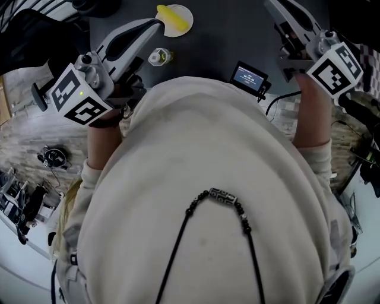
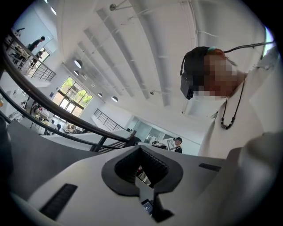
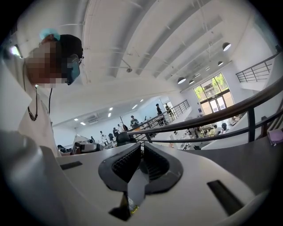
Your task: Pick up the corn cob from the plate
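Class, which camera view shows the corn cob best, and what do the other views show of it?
The head view. The corn cob lies in plain sight on its plate near the top edge. The left gripper view and the right gripper view both aim up at the ceiling and show no corn at all.

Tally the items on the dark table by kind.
Corn: 1
Plate: 1
Bottle: 1
Screen device: 1
Total: 4
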